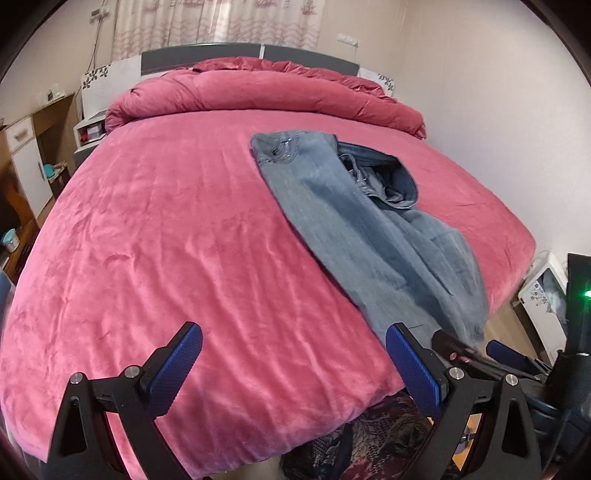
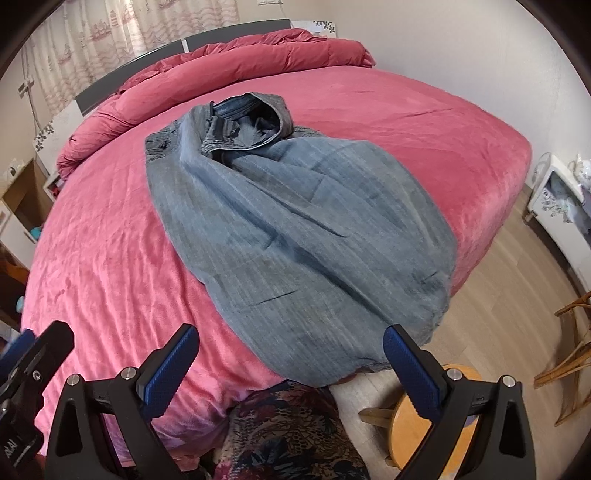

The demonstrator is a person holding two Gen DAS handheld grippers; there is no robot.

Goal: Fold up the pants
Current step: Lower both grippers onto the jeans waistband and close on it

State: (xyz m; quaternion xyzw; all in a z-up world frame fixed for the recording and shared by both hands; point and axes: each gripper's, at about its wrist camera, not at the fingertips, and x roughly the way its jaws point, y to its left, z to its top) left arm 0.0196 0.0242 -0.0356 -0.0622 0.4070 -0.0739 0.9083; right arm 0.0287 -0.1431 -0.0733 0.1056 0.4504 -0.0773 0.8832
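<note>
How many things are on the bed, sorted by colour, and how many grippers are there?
Blue denim: 1, the jeans, lying loosely across the bed.
Pink-red: 1, the rolled duvet at the headboard end.
Grippers: 2, the left gripper and the right gripper, both open and empty.
Total: 4.

Pants [image 2: 291, 229] lie on the bed [image 2: 110, 258], legs overhanging its near edge. Rolled duvet [image 2: 229, 62] lies behind them, against the headboard [image 2: 236, 35].
</note>
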